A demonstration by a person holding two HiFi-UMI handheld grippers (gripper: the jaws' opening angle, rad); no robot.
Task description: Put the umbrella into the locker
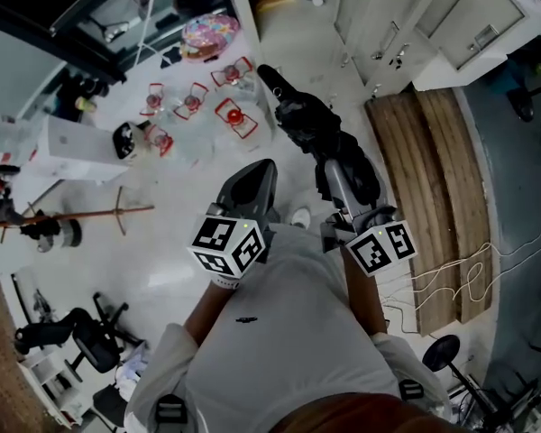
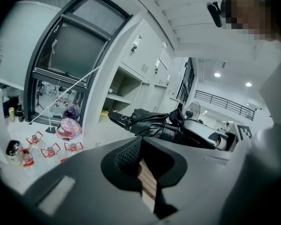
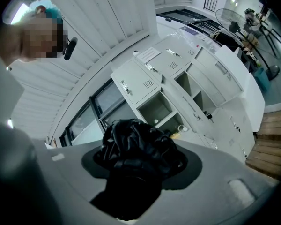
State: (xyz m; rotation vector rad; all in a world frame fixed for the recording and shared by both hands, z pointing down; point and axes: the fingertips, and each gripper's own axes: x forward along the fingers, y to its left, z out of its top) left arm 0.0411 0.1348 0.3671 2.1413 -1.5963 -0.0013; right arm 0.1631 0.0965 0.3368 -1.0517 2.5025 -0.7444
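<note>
the right tongs point(image 1: 341, 192) clamp the folded black umbrella point(image 1: 311, 124) near one end, holding it level with its far end aimed at the open locker point(image 3: 157, 108), probably ready to slide it in. the left tongs point(image 1: 251, 188) are closed and empty alongside.

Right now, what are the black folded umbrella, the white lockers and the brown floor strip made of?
The black folded umbrella looks like thin cloth, maybe nylon: soft, faintly shiny crumples. The white lockers look like painted sheet metal: smooth flat doors with vent slots. The brown floor strip looks like matte wood: long planks with grain lines.
</note>
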